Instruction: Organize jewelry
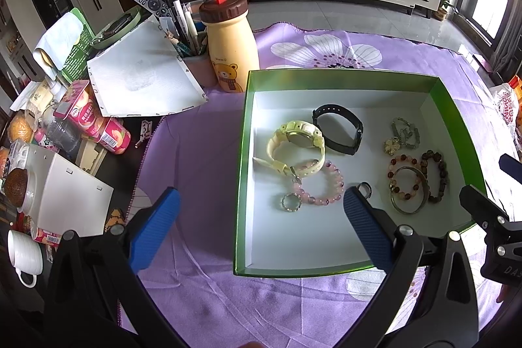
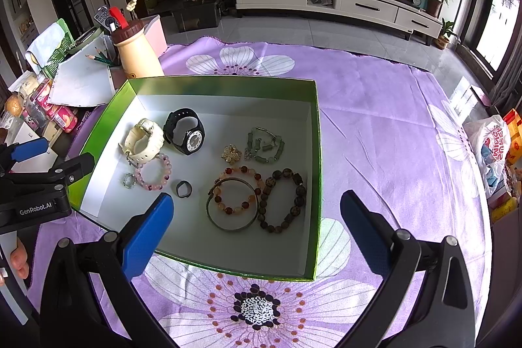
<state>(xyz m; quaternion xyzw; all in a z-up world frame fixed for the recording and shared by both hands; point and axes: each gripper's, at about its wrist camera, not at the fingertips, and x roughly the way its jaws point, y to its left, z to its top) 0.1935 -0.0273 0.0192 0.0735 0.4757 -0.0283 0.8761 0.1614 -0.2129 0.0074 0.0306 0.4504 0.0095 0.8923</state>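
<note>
Now, the jewelry sits loose inside the green box (image 2: 98,116): cream watch (image 2: 145,141) and black watch (image 2: 184,131) at its far left, bangle (image 2: 228,225) and bead bracelets (image 2: 284,201) nearer. All light; beads roll, so I'd pinch a strand or strap. Left gripper (image 1: 261,217) and right gripper (image 2: 256,220) both hover spread wide, empty. Purple floral cloth (image 2: 375,126) under the box, living room beyond.

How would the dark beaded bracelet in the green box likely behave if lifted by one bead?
The dark beaded bracelet would probably sag: its loop of separate beads lies uneven. Its round beads look slippery to pinch. It touches the metal bangle, so it might nudge that.
</note>
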